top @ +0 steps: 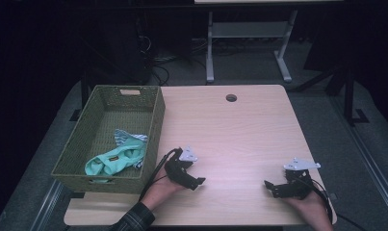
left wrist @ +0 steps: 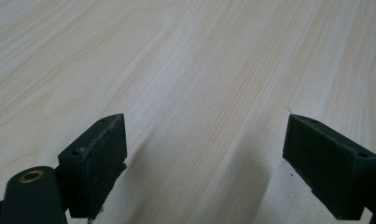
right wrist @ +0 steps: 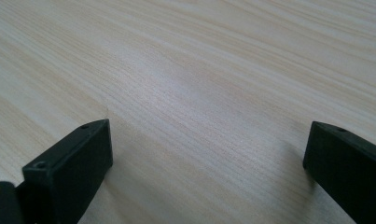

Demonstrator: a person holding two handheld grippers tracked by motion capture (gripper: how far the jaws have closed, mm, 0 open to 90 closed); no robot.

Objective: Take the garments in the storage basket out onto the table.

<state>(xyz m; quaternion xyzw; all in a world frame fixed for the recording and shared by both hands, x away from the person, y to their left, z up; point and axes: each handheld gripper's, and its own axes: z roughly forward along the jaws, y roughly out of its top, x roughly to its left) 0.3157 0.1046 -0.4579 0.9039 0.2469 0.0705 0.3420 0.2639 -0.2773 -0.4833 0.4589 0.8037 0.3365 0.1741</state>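
Clothes [top: 115, 160] are what this is about, and they sit in the woven green basket [top: 153, 126] at the left edge of the table [top: 239, 130]: a mint-green garment bunched at the near end, a blue-and-white striped piece [top: 129, 138] tucked just behind it. My read is that the loading step looks finished, with both items inside and nothing of cloth out on the tabletop. Both hands rest low at the near edge now. Left gripper [top: 195, 183] lies just beside the basket's near right corner, jaws spread wide with bare wood between them in its own view [left wrist: 204, 158]. Right gripper [top: 271, 187] is well apart, over at the near right, jaws likewise wide and empty [right wrist: 206, 163]. Any next move, I'd judge, calls for little: either hold this rest pose, or, if more sorting is wanted, swing the left gripper over the basket rim and down onto the mint fabric, which is soft and will bunch rather than lift cleanly.

Surface next: pale wood-grain laminate, bare, with a round cable hole [top: 231, 97] near the far edge. Beyond it the room is dim, grey carpet, a white-legged desk frame [top: 249, 43] further back, and a tangle of cables [top: 158, 60] on the floor by dark equipment.
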